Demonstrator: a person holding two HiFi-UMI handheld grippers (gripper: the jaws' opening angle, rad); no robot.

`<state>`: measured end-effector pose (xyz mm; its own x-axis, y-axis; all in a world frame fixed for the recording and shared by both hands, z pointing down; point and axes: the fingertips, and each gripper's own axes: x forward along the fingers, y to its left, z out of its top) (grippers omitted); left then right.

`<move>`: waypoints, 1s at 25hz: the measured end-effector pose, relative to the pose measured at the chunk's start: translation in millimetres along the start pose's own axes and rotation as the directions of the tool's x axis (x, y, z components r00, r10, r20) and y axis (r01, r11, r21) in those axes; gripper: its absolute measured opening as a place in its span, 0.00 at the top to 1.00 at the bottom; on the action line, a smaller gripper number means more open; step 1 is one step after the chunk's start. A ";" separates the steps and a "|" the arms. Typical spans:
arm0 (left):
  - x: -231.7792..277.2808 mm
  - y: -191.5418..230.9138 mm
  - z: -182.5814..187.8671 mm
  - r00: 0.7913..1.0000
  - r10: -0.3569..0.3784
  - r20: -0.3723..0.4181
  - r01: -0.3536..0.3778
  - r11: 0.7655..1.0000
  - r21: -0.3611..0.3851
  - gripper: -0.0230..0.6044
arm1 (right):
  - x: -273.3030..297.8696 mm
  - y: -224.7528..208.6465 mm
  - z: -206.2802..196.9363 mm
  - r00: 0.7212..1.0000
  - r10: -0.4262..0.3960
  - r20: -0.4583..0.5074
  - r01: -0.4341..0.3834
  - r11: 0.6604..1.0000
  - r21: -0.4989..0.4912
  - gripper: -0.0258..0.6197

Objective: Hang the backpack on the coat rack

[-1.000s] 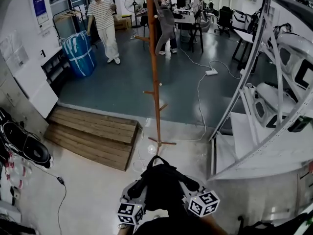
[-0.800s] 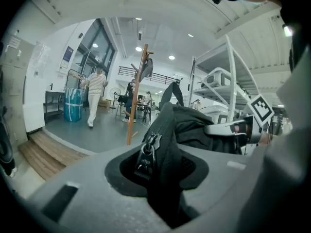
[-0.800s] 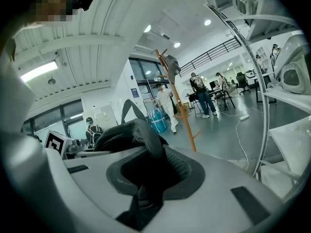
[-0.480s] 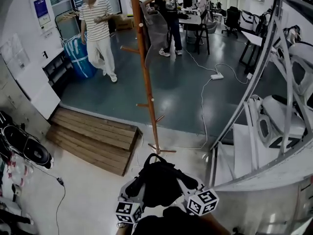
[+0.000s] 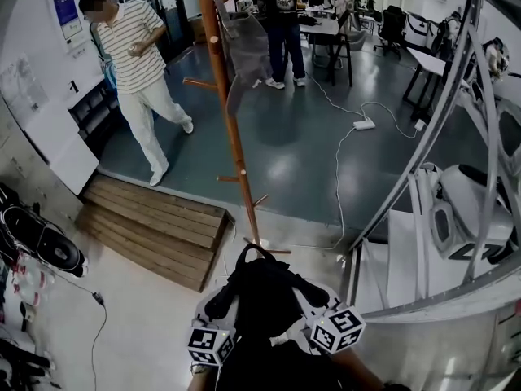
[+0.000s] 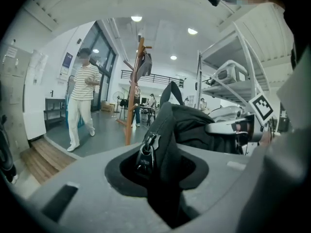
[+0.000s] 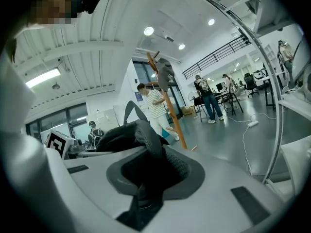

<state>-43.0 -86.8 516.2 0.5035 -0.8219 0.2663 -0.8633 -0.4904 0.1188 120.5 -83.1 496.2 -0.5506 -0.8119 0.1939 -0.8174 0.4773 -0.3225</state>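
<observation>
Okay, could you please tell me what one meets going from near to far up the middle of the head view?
The backpack → coat rack → white power strip → person in dark shirt.

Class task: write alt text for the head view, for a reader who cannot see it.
A black backpack is held low in the frame by the left gripper and right gripper, in front of the foot of a tall wooden coat rack. A grey garment hangs high on the rack, and a person in a striped shirt walks at upper left.
</observation>
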 end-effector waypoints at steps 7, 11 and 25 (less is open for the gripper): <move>34.4 16.6 4.6 1.000 0.015 0.004 -0.015 1.000 -0.004 0.78 | 30.4 -21.9 8.0 1.000 0.016 -0.009 -0.016 1.000 0.004 0.87; 51.7 24.7 9.5 1.000 0.026 0.001 -0.026 0.999 -0.023 0.78 | 47.5 -33.8 16.9 1.000 0.024 -0.013 -0.024 1.000 0.003 0.87; 120.8 71.5 35.5 0.999 0.040 -0.009 -0.040 0.999 -0.020 0.78 | 124.5 -72.4 44.5 0.999 0.046 -0.010 -0.046 0.999 0.002 0.87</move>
<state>-42.7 -231.5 522.9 0.4684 -0.8383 0.2791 -0.8833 -0.4512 0.1273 118.7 -233.7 502.5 -0.5893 -0.7858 0.1878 -0.7909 0.5136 -0.3327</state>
